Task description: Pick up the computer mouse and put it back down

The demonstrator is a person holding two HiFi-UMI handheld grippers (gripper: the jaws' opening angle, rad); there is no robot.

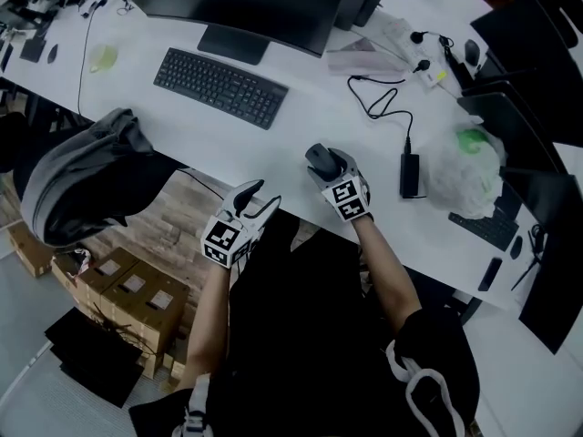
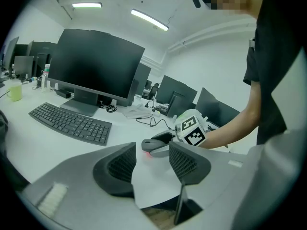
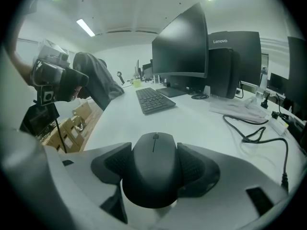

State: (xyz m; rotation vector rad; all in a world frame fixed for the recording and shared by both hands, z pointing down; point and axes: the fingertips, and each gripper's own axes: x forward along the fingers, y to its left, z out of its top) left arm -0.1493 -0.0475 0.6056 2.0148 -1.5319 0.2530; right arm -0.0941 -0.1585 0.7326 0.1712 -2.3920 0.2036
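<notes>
Computer mouse [image 3: 154, 176], gripped in the right gripper's [image 3: 154, 161] jaws, may thump onto the surface [image 3: 201, 123] if released early; the left gripper's [image 2: 151, 164] jaws gape empty.

I'm looking at an office here: one long white desk [image 1: 273, 148] carrying a big black monitor [image 1: 246, 3], a keyboard [image 1: 220, 86] just in front of it, a charger [image 1: 410, 175] to its right, more dark screens [image 2: 180, 94] lined up beyond it, and strip lights [image 2: 149, 19] on the ceiling above it.
</notes>
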